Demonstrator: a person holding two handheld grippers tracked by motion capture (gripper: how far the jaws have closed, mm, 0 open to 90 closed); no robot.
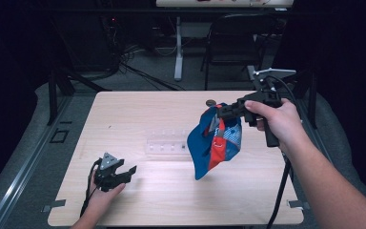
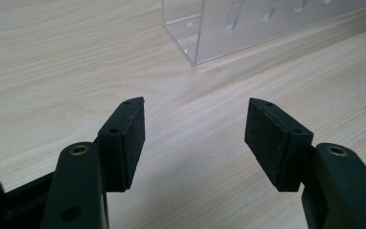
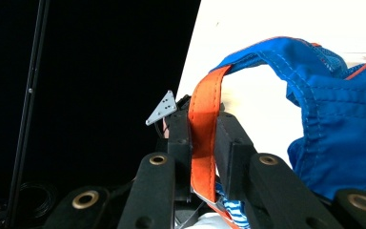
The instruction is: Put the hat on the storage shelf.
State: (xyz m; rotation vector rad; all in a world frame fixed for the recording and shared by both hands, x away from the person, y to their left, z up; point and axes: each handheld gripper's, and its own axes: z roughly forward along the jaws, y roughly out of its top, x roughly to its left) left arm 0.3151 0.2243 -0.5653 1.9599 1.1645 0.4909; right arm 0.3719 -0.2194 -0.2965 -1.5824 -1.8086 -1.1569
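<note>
A blue fabric piece (image 1: 210, 143) with orange trim and a checked patch hangs in the air above the right half of the table. My right gripper (image 1: 223, 111) is shut on its orange strap (image 3: 204, 138), which runs up between the two pads in the right gripper view. The blue cloth (image 3: 343, 124) drapes away to that view's right. My left gripper (image 1: 126, 172) rests low over the table's front left, jaws open, nothing between its pads (image 2: 133, 138). It also appears as a small grey plate (image 3: 162, 109) far off in the right gripper view.
A clear acrylic rack (image 1: 167, 145) lies on the light wood table (image 1: 138, 109) near the middle; its corner (image 2: 205, 36) stands just ahead of my left gripper. A dark chair (image 1: 233, 43) and a desk leg stand beyond the far edge.
</note>
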